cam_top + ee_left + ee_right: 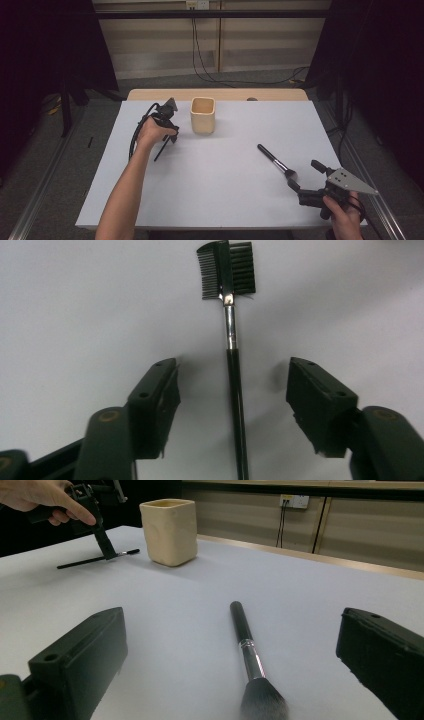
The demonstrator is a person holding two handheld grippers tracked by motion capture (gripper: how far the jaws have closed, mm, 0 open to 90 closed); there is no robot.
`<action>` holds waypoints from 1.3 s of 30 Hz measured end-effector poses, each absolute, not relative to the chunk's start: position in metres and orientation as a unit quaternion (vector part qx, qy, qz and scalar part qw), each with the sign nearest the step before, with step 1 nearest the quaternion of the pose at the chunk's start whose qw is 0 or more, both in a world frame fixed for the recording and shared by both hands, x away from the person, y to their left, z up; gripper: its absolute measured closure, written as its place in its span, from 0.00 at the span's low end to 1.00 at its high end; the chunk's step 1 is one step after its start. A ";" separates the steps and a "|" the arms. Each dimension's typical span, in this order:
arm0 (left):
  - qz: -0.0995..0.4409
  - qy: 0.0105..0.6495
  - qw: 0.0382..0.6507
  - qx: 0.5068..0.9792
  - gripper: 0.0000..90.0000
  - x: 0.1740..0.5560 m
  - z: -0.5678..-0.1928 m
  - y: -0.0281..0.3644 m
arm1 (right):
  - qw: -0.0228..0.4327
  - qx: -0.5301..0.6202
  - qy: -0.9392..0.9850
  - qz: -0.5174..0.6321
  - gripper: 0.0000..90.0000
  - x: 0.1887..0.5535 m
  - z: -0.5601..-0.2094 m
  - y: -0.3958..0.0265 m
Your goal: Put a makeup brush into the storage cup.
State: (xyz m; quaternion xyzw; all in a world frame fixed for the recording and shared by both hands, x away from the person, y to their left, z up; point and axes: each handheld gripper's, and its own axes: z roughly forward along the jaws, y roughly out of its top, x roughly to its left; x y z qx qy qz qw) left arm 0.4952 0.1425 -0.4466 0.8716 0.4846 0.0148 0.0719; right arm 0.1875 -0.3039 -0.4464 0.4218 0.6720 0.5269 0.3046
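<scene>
The left gripper (232,390), jaws apart, straddles the comb brush (234,370) untouched, at nine o'clock of the cup (203,115); the right gripper (232,670) gapes around the powder brush (248,652).

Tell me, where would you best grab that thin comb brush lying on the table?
By the thin black handle of the comb brush, from straight above. It lies flat, and the left gripper already straddles it with jaws open on either side, clear of the wider comb head.

Table (210,200): cup (202,115), two brushes (276,161)

A lab-like recording room: dark curtains (45,45), metal floor rails (40,190), and a white-covered table (215,190).
</scene>
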 end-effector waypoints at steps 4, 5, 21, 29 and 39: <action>0.018 0.490 0.066 0.869 0.51 0.495 -0.449 0.141 | 0.304 0.422 0.672 0.527 0.00 0.187 -0.446 -0.304; 0.019 0.491 0.063 0.868 0.52 0.496 -0.449 0.141 | 0.304 0.422 0.672 0.527 0.00 0.187 -0.446 -0.304; 0.012 0.499 0.056 0.864 0.86 0.496 -0.448 0.137 | 0.298 0.423 0.674 0.527 0.00 0.188 -0.447 -0.302; 0.005 0.505 0.053 0.861 0.95 0.497 -0.448 0.139 | 0.300 0.419 0.677 0.526 0.00 0.187 -0.447 -0.302; -0.005 0.514 0.066 0.856 0.96 0.498 -0.448 0.144 | 0.301 0.422 0.674 0.527 0.00 0.185 -0.447 -0.304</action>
